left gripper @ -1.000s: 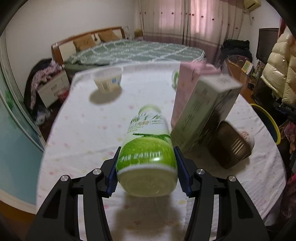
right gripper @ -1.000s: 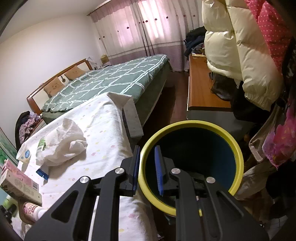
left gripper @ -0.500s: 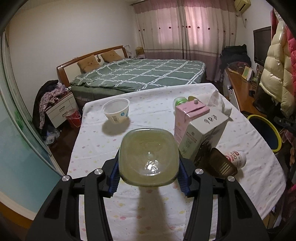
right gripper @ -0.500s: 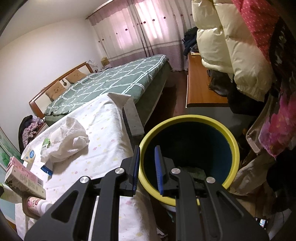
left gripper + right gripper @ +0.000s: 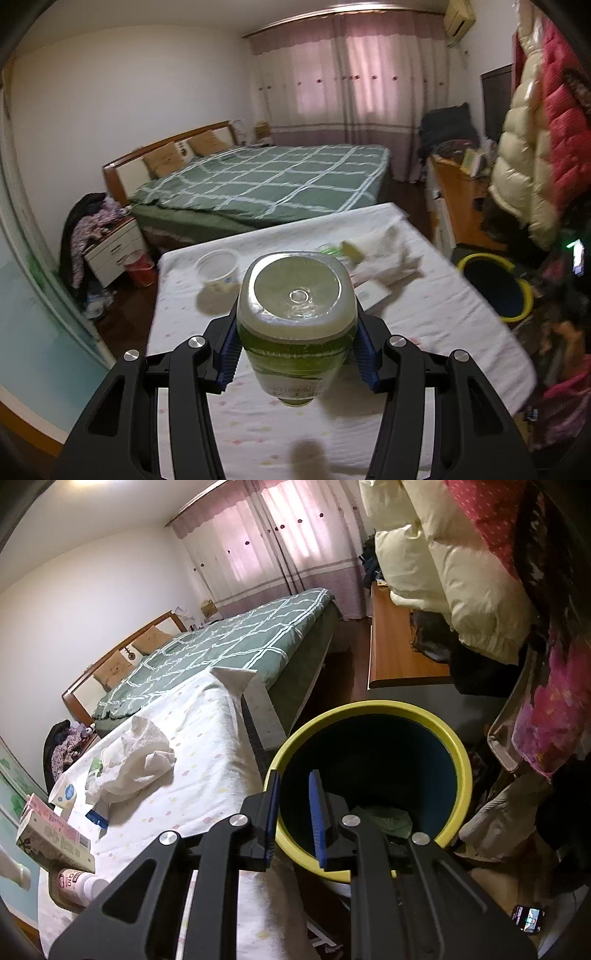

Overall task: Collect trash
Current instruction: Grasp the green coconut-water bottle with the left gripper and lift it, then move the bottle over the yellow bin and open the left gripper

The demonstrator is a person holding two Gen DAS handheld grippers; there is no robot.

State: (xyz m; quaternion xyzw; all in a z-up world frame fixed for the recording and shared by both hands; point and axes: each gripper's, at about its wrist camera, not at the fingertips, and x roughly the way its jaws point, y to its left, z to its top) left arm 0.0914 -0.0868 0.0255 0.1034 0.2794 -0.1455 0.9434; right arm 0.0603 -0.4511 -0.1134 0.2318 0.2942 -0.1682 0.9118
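Observation:
My left gripper [image 5: 295, 354] is shut on a green plastic bottle [image 5: 297, 317], held above the table with its base toward the camera and its neck pointing down. The yellow-rimmed trash bin [image 5: 515, 286] stands on the floor off the table's right edge. My right gripper [image 5: 293, 819] hangs over that bin's near rim [image 5: 463, 753], its jaws a narrow gap apart with nothing between them. Crumpled green trash [image 5: 384, 818] lies inside the bin. On the table are a white cup [image 5: 218, 267], a crumpled tissue [image 5: 136, 760], a carton [image 5: 51, 836] and a small bottle [image 5: 79, 882].
The table carries a white dotted cloth [image 5: 424, 321]. A bed with a green checked cover [image 5: 266, 181] stands behind it. A wooden desk [image 5: 399, 653] and hanging padded coats [image 5: 443, 554] crowd the right side near the bin. A red bucket [image 5: 138, 266] stands by a nightstand at left.
My left gripper has lifted the green bottle off the table and tipped it neck-down, rising well above the other items. My right gripper has stayed over the bin rim, shifting only slightly.

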